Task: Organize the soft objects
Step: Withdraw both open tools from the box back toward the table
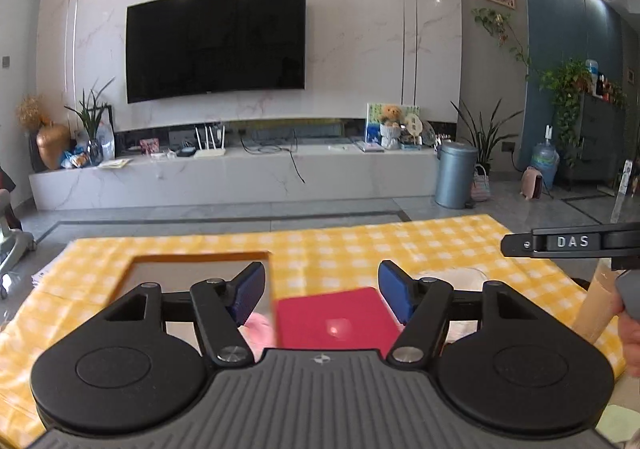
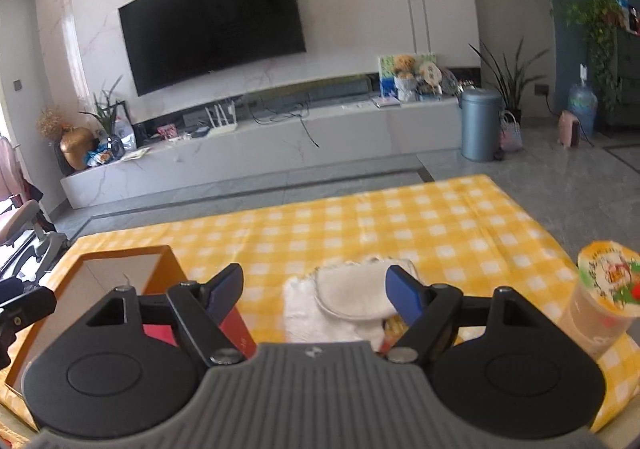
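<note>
A flat red item (image 1: 336,323) lies on the yellow checked tablecloth (image 1: 360,245), right below my open left gripper (image 1: 322,287). A pink soft thing (image 1: 260,327) peeks out at its left edge. An open orange box (image 1: 200,261) stands to the left; it also shows in the right wrist view (image 2: 120,269). My open right gripper (image 2: 314,289) hovers over a white fluffy cloth (image 2: 344,297) with a rounded white pad on it. The red item's edge (image 2: 238,333) shows under the right gripper's left finger. Both grippers are empty.
A sealed drink cup (image 2: 600,301) stands at the table's right edge, also seen in the left wrist view (image 1: 596,301). The right gripper's body (image 1: 572,243) juts in beside it. A light green item (image 1: 618,427) lies at the bottom right. The table's far edge drops to floor.
</note>
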A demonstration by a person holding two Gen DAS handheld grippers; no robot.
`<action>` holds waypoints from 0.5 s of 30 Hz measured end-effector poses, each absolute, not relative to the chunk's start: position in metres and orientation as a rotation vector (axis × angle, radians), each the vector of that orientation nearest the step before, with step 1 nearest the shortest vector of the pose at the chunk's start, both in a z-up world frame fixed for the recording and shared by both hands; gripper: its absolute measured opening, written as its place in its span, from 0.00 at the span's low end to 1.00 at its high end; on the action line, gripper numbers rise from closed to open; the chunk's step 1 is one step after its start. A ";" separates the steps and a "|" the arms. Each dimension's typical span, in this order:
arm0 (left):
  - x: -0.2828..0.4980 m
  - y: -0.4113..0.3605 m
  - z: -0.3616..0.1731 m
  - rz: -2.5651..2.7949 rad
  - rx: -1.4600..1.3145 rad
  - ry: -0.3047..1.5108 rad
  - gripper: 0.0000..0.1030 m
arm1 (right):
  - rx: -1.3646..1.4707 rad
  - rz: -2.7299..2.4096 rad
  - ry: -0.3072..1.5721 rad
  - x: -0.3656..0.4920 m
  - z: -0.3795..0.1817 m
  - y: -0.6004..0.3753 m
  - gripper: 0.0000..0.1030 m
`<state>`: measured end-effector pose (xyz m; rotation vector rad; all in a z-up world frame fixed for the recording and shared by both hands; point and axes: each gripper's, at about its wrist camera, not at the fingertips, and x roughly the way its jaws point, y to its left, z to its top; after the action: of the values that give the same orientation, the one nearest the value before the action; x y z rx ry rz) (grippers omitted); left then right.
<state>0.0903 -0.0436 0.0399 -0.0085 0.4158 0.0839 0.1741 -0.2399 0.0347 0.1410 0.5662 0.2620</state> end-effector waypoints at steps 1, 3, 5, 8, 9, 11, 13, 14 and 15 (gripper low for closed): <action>0.094 -0.051 0.037 0.083 0.000 0.414 0.74 | 0.158 0.257 0.574 0.177 0.031 -0.245 0.75; 0.097 -0.068 0.030 0.068 0.027 0.394 0.74 | 0.192 0.267 0.584 0.182 0.024 -0.254 0.75; 0.098 -0.086 0.024 0.063 0.056 0.352 0.74 | 0.217 0.269 0.608 0.188 0.015 -0.262 0.75; 0.102 -0.107 0.017 0.042 0.081 0.300 0.74 | 0.200 0.238 0.639 0.198 0.003 -0.271 0.75; 0.104 -0.114 0.015 0.021 0.088 0.294 0.74 | 0.192 0.220 0.647 0.200 0.001 -0.274 0.75; 0.111 -0.124 0.008 0.001 0.088 0.303 0.74 | 0.189 0.183 0.661 0.205 -0.005 -0.280 0.75; 0.120 -0.130 0.001 0.013 0.091 0.325 0.76 | 0.211 0.176 0.672 0.210 -0.011 -0.286 0.75; 0.124 -0.132 -0.003 0.029 0.090 0.331 0.82 | 0.227 0.183 0.677 0.212 -0.014 -0.288 0.75; 0.127 -0.132 -0.008 0.056 0.086 0.333 0.91 | 0.242 0.190 0.683 0.214 -0.017 -0.290 0.75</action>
<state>0.1274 -0.1323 -0.0080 0.0859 0.3332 0.0559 0.2140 -0.2901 -0.0170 0.2418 0.6829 0.1903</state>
